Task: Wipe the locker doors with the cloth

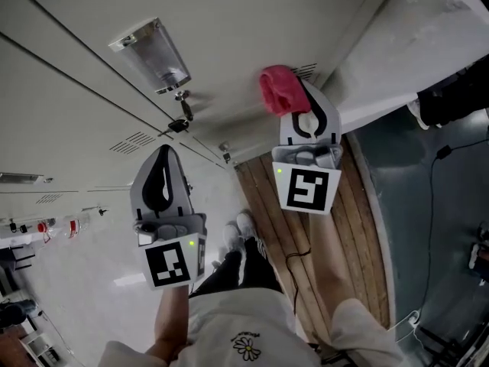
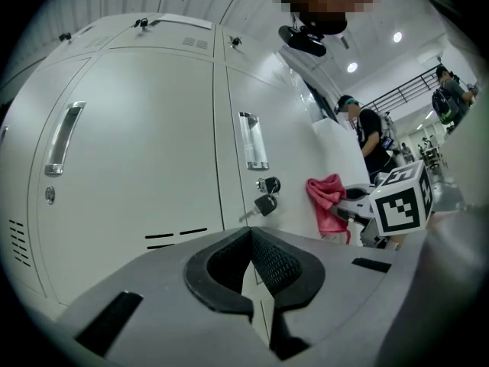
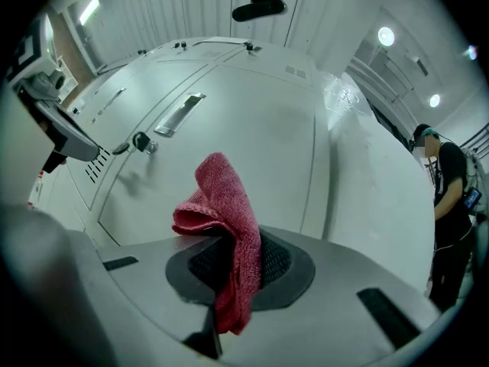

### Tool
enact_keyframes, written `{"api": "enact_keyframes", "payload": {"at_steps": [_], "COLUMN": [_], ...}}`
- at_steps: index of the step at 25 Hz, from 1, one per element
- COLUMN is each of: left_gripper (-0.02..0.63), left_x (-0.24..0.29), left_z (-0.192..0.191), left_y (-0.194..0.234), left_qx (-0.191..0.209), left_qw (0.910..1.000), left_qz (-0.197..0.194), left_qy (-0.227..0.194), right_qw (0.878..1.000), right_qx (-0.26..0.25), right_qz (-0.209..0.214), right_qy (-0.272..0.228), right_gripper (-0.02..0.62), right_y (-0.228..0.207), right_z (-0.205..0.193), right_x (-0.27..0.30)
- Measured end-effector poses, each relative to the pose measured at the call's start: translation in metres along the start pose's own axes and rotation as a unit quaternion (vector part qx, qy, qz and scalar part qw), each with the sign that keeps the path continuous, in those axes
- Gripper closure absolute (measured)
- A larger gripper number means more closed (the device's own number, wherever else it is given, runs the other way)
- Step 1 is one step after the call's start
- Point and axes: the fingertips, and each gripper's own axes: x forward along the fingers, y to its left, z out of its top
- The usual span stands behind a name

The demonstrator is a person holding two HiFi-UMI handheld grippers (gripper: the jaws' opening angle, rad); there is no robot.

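Note:
A red cloth (image 1: 278, 89) is pinched in my right gripper (image 1: 304, 98), which is shut on it and holds it close to a white locker door (image 1: 229, 21); I cannot tell if the two touch. In the right gripper view the cloth (image 3: 226, 205) folds up out of the jaws (image 3: 237, 245) before the locker door (image 3: 252, 121). My left gripper (image 1: 163, 154) is lower left, shut with nothing in it, facing the lockers. In the left gripper view its jaws (image 2: 250, 243) meet, and the cloth (image 2: 327, 202) shows at the right.
Each door has a metal handle (image 1: 157, 56); a key (image 1: 181, 115) hangs in a lock. Wooden planks (image 1: 306, 228) run under my shoes (image 1: 238, 232), with a black cable (image 1: 294, 262) on them. A white pillar (image 1: 428, 44) stands right of the lockers. A person (image 2: 370, 138) stands far off.

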Motion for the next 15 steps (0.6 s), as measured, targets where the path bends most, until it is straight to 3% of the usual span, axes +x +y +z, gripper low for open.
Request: {"api": "enact_keyframes", "payload": {"at_steps": [7, 15], "left_gripper": [0.591, 0.589], "left_x": [0.017, 0.021], "left_z": [0.004, -0.005], "left_y": [-0.023, -0.03], "left_qx": [-0.003, -0.015], "left_qw": [0.9996, 0.9996], "left_qz": [-0.024, -0.024], "left_qy": [-0.013, 0.01], "right_qw": [0.999, 0.998], "right_qx": [-0.016, -0.032], "right_qz": [-0.038, -0.057], "right_qy": [0.003, 0.016], "right_gripper": [0.568, 0.568], "right_y": [-0.047, -0.068], "right_z": [-0.017, -0.028], "right_x": [0.003, 0.004]}}
